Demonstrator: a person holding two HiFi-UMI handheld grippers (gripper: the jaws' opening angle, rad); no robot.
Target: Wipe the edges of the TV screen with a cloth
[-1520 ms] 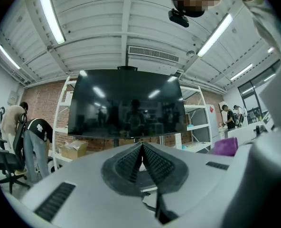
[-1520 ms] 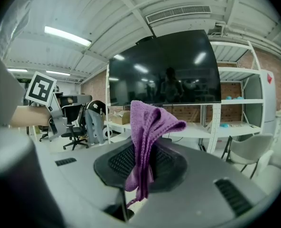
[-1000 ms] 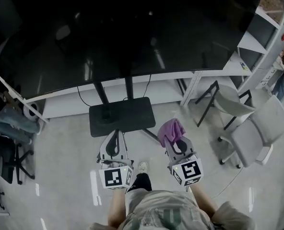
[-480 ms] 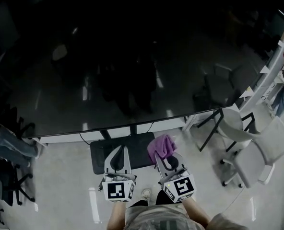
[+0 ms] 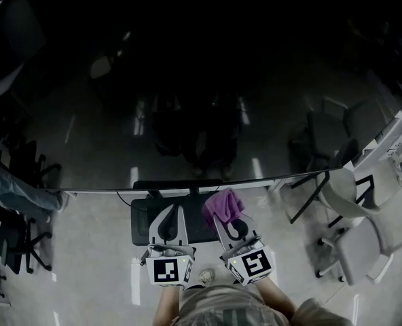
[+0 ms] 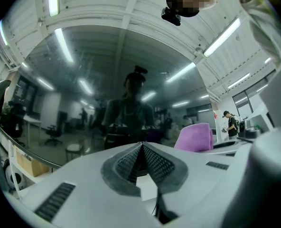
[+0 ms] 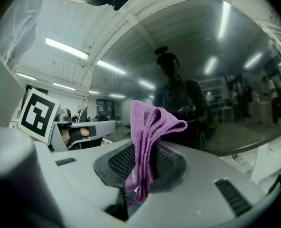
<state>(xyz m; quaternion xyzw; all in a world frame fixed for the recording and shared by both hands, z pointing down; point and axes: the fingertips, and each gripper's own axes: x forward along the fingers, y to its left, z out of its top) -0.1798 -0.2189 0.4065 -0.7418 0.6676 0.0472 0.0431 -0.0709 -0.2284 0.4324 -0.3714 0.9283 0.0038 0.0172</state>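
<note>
One cloth (image 7: 149, 122) between right hand-held gripper (image 7: 141, 156) jaws

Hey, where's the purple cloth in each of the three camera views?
Head view: purple cloth low centre, just below the bottom edge of the TV screen.
Left gripper view: right of centre, slightly low.
Right gripper view: dead centre, clamped in the right claw.
Shared landmark: the TV screen, dark and reflective, backs all three.
</note>
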